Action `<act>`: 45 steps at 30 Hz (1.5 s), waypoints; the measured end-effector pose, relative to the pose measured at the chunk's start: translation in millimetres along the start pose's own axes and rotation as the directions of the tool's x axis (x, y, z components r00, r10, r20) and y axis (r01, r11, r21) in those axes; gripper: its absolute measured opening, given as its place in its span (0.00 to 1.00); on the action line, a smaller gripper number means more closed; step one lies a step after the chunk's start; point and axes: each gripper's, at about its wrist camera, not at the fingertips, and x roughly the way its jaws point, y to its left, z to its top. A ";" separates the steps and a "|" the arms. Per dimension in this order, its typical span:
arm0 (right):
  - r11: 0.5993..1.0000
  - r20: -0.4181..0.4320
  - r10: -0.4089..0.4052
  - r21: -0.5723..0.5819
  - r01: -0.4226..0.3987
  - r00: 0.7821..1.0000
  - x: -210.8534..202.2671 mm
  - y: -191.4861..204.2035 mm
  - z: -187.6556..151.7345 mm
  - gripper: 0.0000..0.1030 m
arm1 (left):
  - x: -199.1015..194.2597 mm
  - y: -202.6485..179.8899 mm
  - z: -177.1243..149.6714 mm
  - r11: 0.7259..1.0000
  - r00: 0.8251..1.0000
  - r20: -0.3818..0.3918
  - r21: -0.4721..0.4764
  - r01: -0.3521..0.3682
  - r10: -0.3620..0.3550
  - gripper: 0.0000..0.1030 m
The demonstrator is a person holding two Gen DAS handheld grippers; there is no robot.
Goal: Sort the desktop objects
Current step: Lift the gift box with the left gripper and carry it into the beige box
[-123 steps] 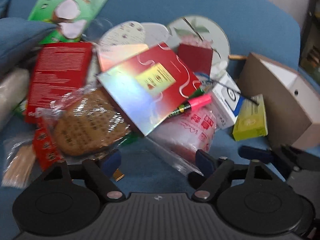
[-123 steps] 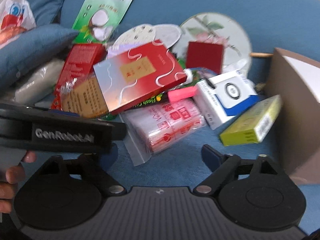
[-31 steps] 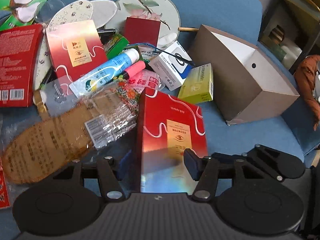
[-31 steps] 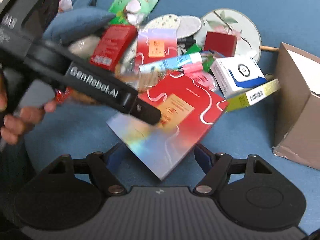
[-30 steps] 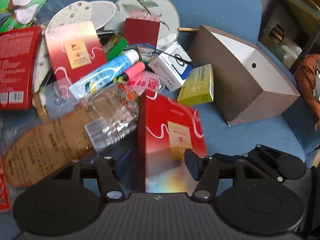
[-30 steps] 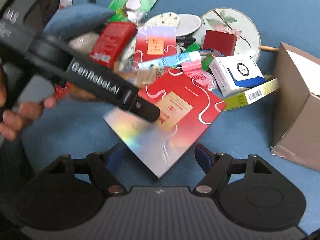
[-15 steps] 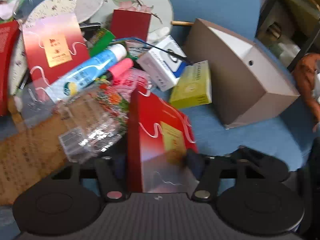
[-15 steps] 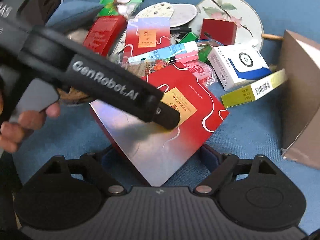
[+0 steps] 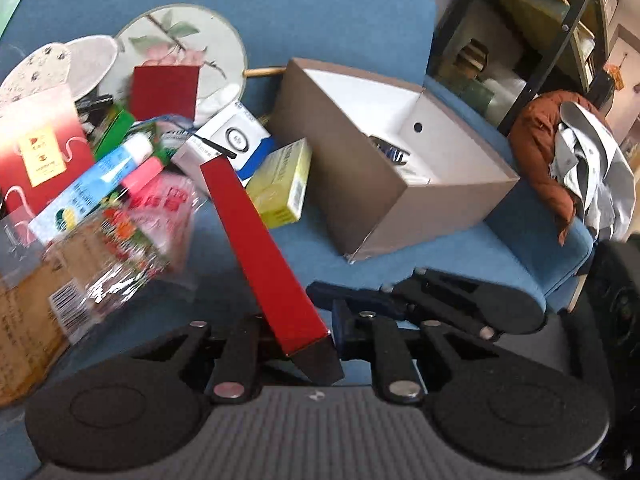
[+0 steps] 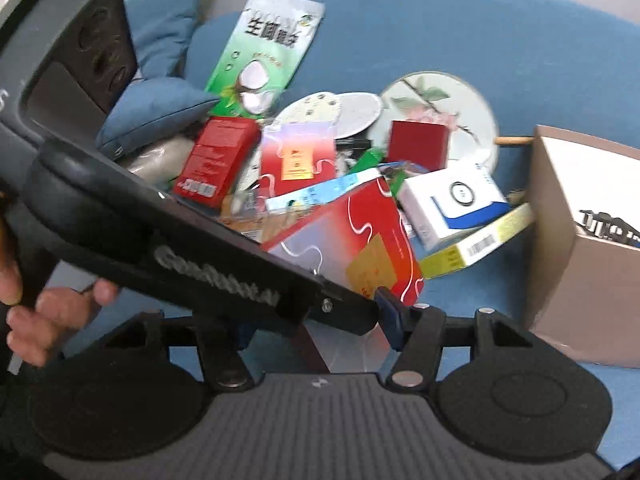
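Left wrist view: blue sofa seat, metal shelving behind. Left gripper clamped on red box, now seen edge-on and tilted; 1 s ago its face showed. Brown open box nearby.

Right wrist view: red box face visible, held above clutter. Right gripper jaws apart, holding nothing.

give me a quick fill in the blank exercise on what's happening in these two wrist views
1. The left gripper is shut on the flat ____ box.
2. The yellow box lies beside the open ____ cardboard box.
3. The round fan is painted with ____.
4. Everything rests on a ____ cushion.

Missing words: red; brown; flowers; blue
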 end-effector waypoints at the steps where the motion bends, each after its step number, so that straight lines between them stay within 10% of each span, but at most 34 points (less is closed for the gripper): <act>1: 1.000 -0.002 -0.007 0.004 0.007 1.000 -0.6 -2.2 -0.3 0.58 | 1.2 -2.6 0.6 1.000 1.000 0.003 0.007 -0.001 0.001 0.17; 13: 0.979 0.155 -0.180 -0.063 0.192 0.971 -57.0 -20.1 31.6 0.49 | -33.7 -67.4 43.6 0.990 0.982 0.172 0.128 0.061 -0.083 0.16; 22: 0.915 0.261 -0.346 -0.116 0.385 0.901 -93.8 -79.4 72.9 0.48 | 10.5 -125.9 111.2 0.967 0.948 0.232 0.183 0.176 -0.216 0.16; 36: 0.859 -0.003 -0.510 -0.060 0.509 0.860 -32.8 -243.8 44.1 0.45 | 195.4 -143.1 148.4 0.946 0.945 0.037 0.016 0.325 -0.325 0.16; 45: 0.883 -0.175 -0.459 0.020 0.469 0.871 -0.3 -279.9 32.3 0.44 | 226.1 -123.6 148.5 0.949 0.953 -0.044 -0.114 0.293 -0.300 0.28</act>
